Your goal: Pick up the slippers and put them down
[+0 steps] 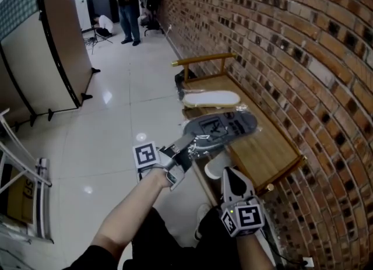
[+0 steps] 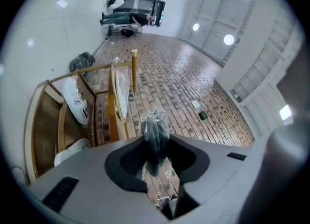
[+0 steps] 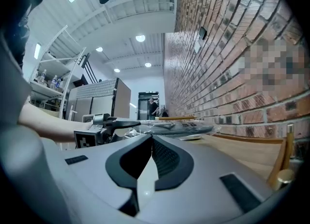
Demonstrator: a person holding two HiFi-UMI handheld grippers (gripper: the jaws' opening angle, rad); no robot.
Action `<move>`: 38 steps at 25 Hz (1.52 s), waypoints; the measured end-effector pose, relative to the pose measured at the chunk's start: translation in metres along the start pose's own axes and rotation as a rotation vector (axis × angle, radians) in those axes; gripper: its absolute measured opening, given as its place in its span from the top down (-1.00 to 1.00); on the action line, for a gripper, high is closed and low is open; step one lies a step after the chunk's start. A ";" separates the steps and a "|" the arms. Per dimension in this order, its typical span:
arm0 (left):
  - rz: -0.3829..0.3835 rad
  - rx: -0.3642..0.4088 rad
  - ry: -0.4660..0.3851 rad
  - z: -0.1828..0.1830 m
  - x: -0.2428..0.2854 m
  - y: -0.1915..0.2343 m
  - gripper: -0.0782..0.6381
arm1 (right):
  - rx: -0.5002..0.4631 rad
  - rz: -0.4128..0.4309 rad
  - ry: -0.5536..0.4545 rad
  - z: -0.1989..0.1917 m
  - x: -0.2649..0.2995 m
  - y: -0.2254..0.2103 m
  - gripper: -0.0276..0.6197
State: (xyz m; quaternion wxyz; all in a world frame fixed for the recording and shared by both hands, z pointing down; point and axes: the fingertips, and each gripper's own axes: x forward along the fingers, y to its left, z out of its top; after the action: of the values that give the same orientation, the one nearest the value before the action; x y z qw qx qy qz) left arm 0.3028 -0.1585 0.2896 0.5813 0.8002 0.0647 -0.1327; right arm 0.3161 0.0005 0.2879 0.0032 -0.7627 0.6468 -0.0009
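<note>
On wooden tray [image 1: 274,140], one white slipper [image 1: 211,98]

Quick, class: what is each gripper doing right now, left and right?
Left gripper: closed on the dark grey slipper wrapped in clear plastic.
Right gripper: closed, holding nothing.

Brick wall [image 1: 291,47] blocks right — floor [image 1: 116,123] left open.

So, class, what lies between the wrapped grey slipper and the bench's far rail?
A cream slipper on the bench, beyond the grey slipper; the head view shows it.
</note>
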 end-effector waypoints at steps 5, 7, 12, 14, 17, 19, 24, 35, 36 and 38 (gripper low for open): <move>0.033 0.121 -0.146 0.047 -0.081 -0.022 0.48 | -0.015 0.107 -0.024 0.010 0.027 0.051 0.88; 0.057 0.163 -0.223 0.068 -0.122 -0.031 0.48 | -0.018 0.152 -0.029 0.013 0.040 0.077 0.88; 0.132 0.296 -0.440 0.115 -0.222 -0.052 0.48 | -0.006 0.267 -0.053 0.021 0.074 0.137 0.88; 0.146 0.346 -0.500 0.126 -0.259 -0.064 0.47 | 0.004 0.306 -0.060 0.023 0.087 0.163 0.88; 0.157 0.377 -0.564 0.134 -0.302 -0.076 0.47 | -0.005 0.345 -0.053 0.021 0.104 0.194 0.88; 0.178 0.386 -0.613 0.138 -0.327 -0.080 0.47 | -0.015 0.375 -0.039 0.014 0.115 0.213 0.88; 0.187 0.427 -0.768 0.148 -0.377 -0.074 0.47 | -0.027 0.431 0.001 -0.013 0.140 0.245 0.88; 0.250 0.361 -0.913 0.152 -0.429 0.008 0.47 | -0.039 0.453 0.137 -0.085 0.191 0.268 0.88; 0.268 0.346 -0.919 0.150 -0.432 0.020 0.47 | -0.041 0.454 0.153 -0.094 0.195 0.268 0.88; 0.304 0.320 -0.925 0.147 -0.437 0.045 0.47 | -0.044 0.456 0.181 -0.113 0.204 0.266 0.88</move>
State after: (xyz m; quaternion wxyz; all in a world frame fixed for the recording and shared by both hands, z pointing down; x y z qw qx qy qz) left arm -0.1232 -0.2902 0.4139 0.4321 0.7372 -0.3373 -0.3950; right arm 0.0859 -0.2444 0.3984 -0.0713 -0.5937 0.7997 -0.0547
